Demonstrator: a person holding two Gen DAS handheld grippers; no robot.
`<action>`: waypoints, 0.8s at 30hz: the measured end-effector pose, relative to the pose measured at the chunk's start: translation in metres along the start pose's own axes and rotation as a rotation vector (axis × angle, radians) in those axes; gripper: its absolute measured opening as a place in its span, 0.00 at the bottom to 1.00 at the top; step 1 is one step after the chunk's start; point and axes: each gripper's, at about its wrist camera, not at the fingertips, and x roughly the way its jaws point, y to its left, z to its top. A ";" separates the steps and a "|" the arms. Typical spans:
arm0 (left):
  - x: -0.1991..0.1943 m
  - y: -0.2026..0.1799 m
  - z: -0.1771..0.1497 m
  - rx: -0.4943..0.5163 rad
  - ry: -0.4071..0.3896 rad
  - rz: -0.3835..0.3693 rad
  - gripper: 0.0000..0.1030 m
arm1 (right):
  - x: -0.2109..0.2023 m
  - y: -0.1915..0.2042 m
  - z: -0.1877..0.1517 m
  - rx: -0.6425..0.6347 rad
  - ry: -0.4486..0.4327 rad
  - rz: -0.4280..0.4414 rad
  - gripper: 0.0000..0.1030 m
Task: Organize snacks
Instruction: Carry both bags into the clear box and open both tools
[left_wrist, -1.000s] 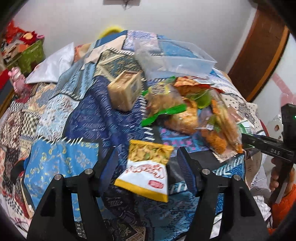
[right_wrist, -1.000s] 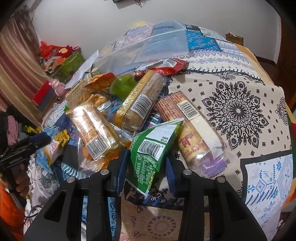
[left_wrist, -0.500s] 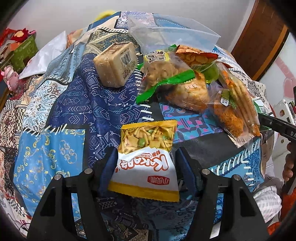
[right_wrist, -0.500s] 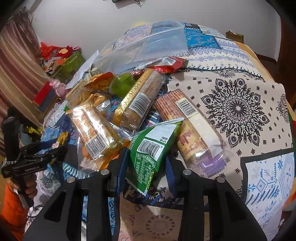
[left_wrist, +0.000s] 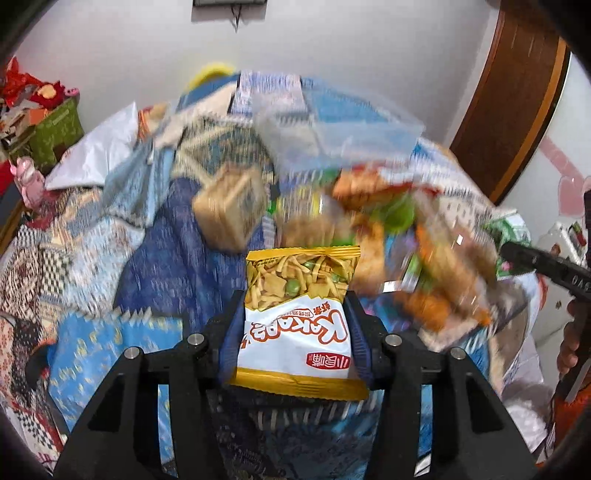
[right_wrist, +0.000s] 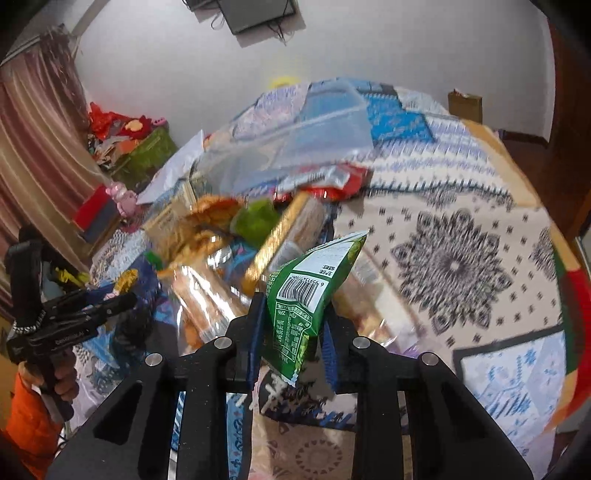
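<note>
Yellow-and-white crinkly foil snack packet (left_wrist: 297, 317), light and crushable, sits pinched across its middle in the left gripper (left_wrist: 295, 332). Green foil packet (right_wrist: 306, 295) is clamped likewise by the right gripper (right_wrist: 293, 339), above the patchwork bedspread (right_wrist: 461, 258).

This is a bedroom in a home. A bed covered by a patchwork quilt (right_wrist: 454, 258) fills both views, with a white pillow (left_wrist: 96, 155) at its far end by plain white walls. A striped curtain (right_wrist: 33, 155) hangs on one side, a wooden door frame (left_wrist: 517, 96) stands on the other, and a green box heaped with red toys (right_wrist: 144, 151) sits beside the bed.
</note>
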 end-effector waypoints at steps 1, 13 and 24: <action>-0.002 -0.001 0.005 0.001 -0.016 0.000 0.50 | -0.003 0.000 0.005 -0.004 -0.014 -0.003 0.24; -0.023 -0.014 0.091 0.007 -0.225 -0.006 0.50 | -0.016 0.008 0.068 -0.074 -0.167 -0.032 0.24; 0.004 -0.023 0.163 -0.006 -0.289 0.007 0.50 | -0.001 0.007 0.136 -0.106 -0.276 -0.042 0.24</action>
